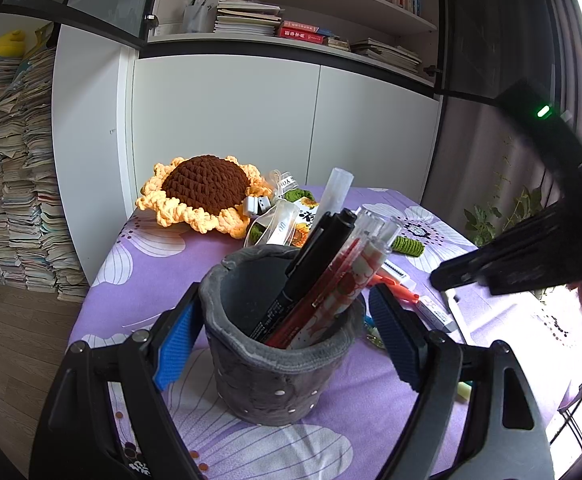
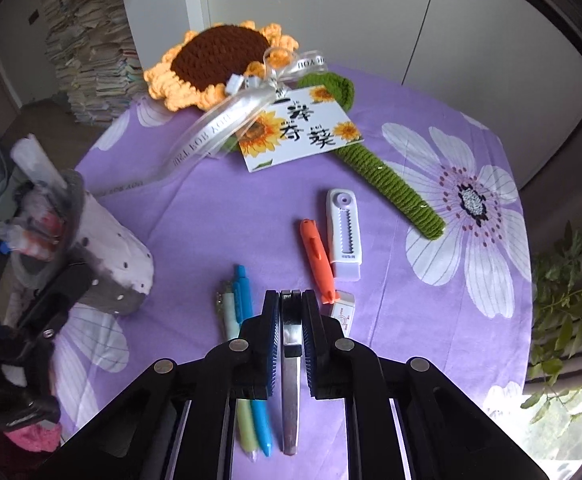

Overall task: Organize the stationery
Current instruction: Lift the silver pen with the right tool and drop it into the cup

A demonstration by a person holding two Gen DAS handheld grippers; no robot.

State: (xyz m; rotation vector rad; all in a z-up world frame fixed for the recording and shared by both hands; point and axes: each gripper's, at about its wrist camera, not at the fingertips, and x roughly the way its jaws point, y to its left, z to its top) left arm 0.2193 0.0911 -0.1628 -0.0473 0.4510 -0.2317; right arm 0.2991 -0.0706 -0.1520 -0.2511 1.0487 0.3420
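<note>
My right claw [image 2: 291, 300] is clamped tight on a slim metal tool [image 2: 290, 392], stiff and slippery. My left claw [image 1: 279, 320] grips the soft pen cup [image 1: 275, 360] at its rim.

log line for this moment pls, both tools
left tool: clamped on grey pen holder | right tool: shut on metal blade | loose: orange pen, blue pen

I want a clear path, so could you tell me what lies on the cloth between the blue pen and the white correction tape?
In the right wrist view, the orange pen lies between the blue pen and the white correction tape, right beside the tape.
</note>
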